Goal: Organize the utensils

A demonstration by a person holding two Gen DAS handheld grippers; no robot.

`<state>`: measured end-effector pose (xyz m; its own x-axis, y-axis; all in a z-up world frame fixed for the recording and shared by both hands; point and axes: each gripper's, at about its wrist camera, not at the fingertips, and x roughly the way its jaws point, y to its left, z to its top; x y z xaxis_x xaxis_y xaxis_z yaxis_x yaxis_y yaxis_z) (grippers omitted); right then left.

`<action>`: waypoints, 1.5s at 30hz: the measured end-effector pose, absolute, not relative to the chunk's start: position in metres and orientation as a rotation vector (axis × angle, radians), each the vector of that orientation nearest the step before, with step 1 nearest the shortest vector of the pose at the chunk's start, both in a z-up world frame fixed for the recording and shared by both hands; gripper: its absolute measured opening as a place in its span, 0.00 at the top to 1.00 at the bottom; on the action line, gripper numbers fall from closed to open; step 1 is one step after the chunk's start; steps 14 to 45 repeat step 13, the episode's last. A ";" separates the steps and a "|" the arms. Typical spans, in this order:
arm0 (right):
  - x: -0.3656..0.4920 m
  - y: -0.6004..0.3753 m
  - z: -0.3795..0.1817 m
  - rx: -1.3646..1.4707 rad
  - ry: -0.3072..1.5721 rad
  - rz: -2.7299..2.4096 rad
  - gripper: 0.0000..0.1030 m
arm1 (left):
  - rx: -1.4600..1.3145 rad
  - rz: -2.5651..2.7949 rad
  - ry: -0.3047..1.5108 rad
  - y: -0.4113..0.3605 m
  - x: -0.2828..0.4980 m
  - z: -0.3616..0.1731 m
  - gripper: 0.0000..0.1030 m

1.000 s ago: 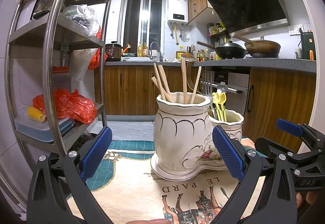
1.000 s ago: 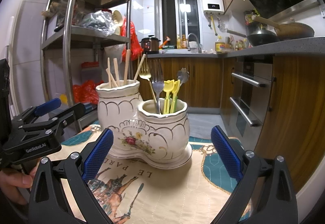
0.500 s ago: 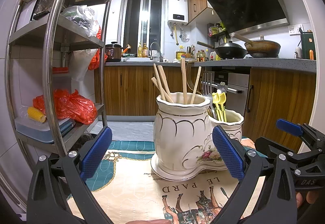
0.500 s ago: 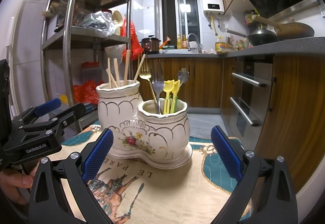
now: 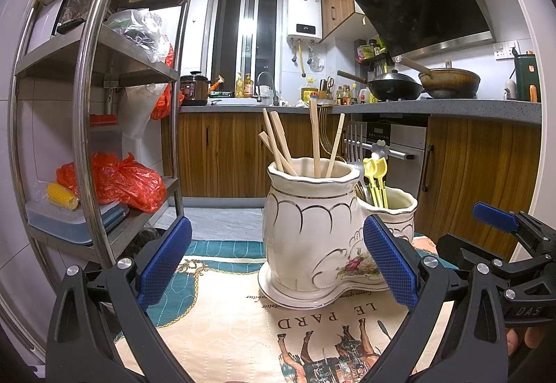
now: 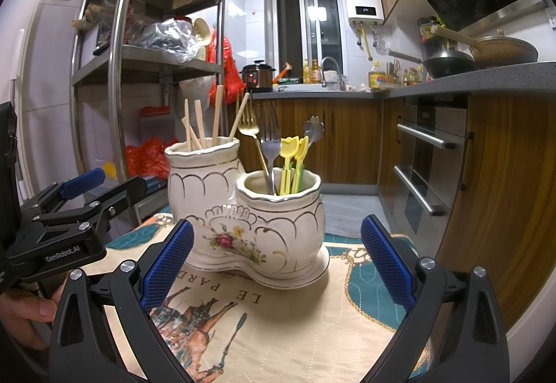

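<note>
A cream ceramic double holder point(image 5: 309, 230) point(image 6: 250, 219) stands on a printed cloth. Its tall pot holds several wooden chopsticks point(image 5: 281, 146) point(image 6: 199, 125). The lower pot holds metal forks point(image 6: 271, 143), yellow plastic picks point(image 6: 292, 157) point(image 5: 377, 174) and a flower-topped spoon point(image 6: 312, 129). My left gripper point(image 5: 276, 265) is open, low in front of the tall pot, with nothing between its blue pads. My right gripper point(image 6: 276, 265) is open too, before the lower pot, holding nothing. Each gripper shows at the edge of the other's view.
A steel shelf rack point(image 5: 87, 112) point(image 6: 118, 77) with bags and boxes stands left of the table. Wooden cabinets, an oven point(image 6: 424, 157) and a counter with woks point(image 5: 396, 87) run along the right. The patterned cloth point(image 5: 243, 331) covers the table front.
</note>
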<state>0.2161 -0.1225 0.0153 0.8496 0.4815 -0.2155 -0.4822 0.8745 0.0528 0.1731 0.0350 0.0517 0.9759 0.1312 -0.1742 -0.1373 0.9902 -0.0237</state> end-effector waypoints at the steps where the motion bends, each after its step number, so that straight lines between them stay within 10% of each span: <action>1: 0.216 -0.122 0.015 -0.003 0.226 0.508 0.07 | -0.036 0.136 0.174 0.035 0.173 0.052 0.05; 45: 0.216 -0.122 0.015 -0.004 0.226 0.508 0.07 | -0.041 0.132 0.180 0.037 0.173 0.052 0.05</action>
